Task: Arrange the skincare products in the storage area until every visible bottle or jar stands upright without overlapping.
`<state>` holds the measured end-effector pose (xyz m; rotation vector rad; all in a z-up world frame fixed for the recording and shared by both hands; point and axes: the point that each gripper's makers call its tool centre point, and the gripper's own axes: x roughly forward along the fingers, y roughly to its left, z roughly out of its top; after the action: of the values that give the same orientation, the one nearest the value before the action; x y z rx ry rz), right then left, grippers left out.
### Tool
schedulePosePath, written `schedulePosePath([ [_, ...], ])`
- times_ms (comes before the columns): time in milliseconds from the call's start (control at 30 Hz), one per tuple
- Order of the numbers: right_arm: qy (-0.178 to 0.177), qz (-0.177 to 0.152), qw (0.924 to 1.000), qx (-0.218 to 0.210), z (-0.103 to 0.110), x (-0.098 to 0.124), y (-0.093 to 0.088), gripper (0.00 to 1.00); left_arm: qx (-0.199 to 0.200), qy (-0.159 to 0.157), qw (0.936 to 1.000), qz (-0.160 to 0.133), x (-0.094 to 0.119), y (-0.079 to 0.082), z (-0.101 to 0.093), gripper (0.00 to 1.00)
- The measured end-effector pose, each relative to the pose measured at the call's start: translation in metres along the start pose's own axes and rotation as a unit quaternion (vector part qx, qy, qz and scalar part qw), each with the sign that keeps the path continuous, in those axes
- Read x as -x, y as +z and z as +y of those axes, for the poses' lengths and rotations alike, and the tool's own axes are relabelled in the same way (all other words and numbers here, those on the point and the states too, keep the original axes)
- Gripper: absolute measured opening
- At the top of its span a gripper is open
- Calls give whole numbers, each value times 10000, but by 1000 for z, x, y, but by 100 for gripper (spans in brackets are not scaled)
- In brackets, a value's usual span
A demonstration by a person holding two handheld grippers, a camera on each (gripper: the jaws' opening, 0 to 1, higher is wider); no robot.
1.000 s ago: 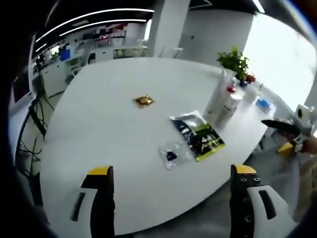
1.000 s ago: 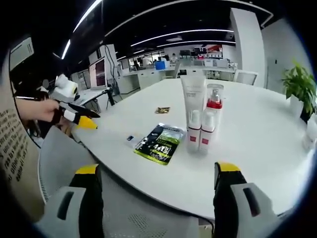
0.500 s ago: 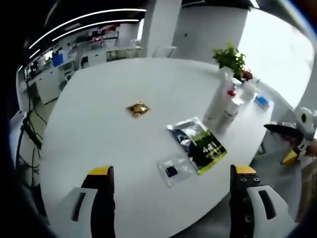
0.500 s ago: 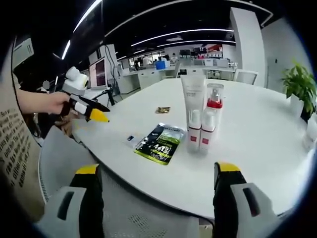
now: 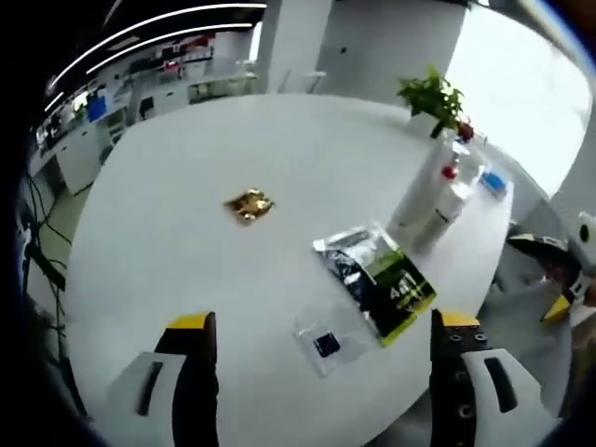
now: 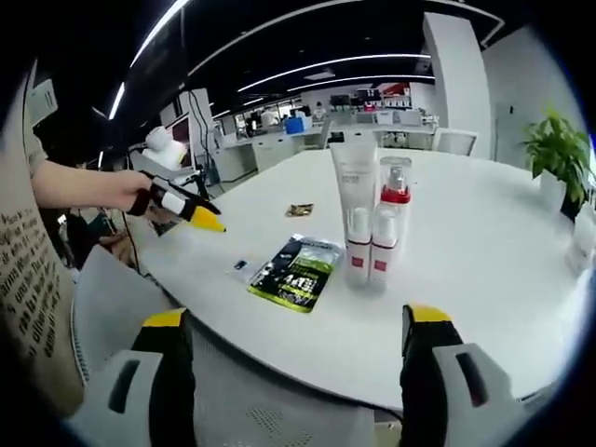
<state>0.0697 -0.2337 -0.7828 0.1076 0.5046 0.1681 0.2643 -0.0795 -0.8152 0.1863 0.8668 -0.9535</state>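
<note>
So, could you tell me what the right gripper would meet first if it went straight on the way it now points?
Probably the near edge of the white table, then the green sachet and the cluster of white bottles. The right gripper is open and still off the table; depth is uncertain.

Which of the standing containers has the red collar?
The clear pump bottle at the back right of the cluster, beside the tall white tube; the two small front bottles carry red labels.

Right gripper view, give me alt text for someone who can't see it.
Four skincare containers stand upright in a tight cluster on a white table: a tall tube, a red-collared pump bottle and two small bottles in front. A green and black sachet lies flat to their left, and the left tool reaches in from the left edge.
</note>
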Motion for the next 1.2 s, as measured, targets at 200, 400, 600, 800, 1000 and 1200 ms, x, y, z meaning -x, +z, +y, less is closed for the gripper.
schedulePosePath([
  [200, -34, 43, 10000, 45, -1, 0, -2, 93, 30, -41, 9999, 146, -14, 3, -2, 92],
  [400, -93, 56, 9999, 7, -2, 1, -3, 93, 48, -123, 9997, 182, -30, 16, -4, 89],
  [600, -124, 114, 9998, -56, -4, 1, -4, 94, 107, -26, 9999, 110, -49, 36, 4, 89],
  [800, -93, 227, 9997, -42, -3, 1, -6, 95, 480, 515, 9973, 212, -67, 44, 31, 85],
  [1000, -128, 291, 9994, -105, -4, 0, -7, 95, 654, 691, 9951, 269, -82, 50, 43, 88],
  [1200, -192, 367, 9991, -134, -4, -1, -7, 95, 756, 897, 9925, 339, -95, 59, 54, 87],
])
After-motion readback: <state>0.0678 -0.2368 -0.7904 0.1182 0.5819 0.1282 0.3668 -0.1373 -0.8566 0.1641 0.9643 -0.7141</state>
